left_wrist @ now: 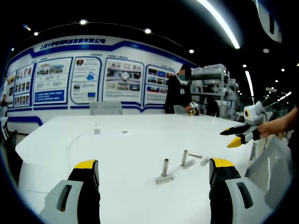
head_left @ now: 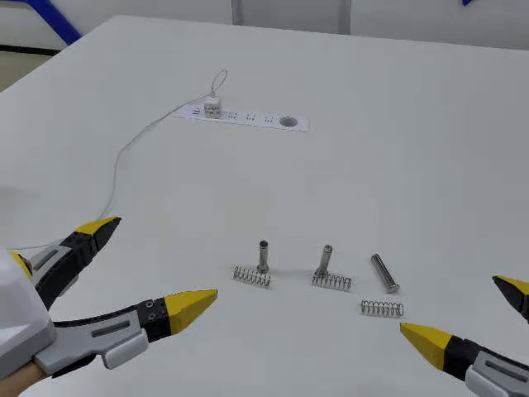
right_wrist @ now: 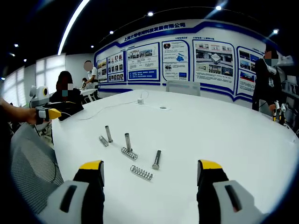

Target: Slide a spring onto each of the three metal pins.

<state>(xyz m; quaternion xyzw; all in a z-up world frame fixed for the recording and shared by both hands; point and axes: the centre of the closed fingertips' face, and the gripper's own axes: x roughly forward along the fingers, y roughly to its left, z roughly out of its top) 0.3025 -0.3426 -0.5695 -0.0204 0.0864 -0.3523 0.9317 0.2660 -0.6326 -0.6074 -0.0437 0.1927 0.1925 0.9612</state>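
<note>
Two metal pins stand upright on the white table, the left pin [head_left: 263, 255] [right_wrist: 108, 134] and the middle pin [head_left: 326, 259] [right_wrist: 127, 141]. A third pin [head_left: 384, 273] [right_wrist: 157, 159] lies on its side to their right. A loose spring lies flat in front of each: left spring [head_left: 252, 276], middle spring [head_left: 331, 282], right spring [head_left: 382, 308] [right_wrist: 141, 172]. My left gripper [head_left: 153, 265] [left_wrist: 154, 164] is open, left of the pins and holding nothing. My right gripper [head_left: 467, 313] [right_wrist: 151, 164] is open too, just right of the right spring.
A white power strip [head_left: 245, 117] with a plugged charger and a cable [head_left: 124, 153] lies farther back on the table [head_left: 413, 165]. People stand and sit beyond the table [left_wrist: 182, 91] [right_wrist: 65, 95]. A mesh chair back [right_wrist: 28, 163] is near the table edge.
</note>
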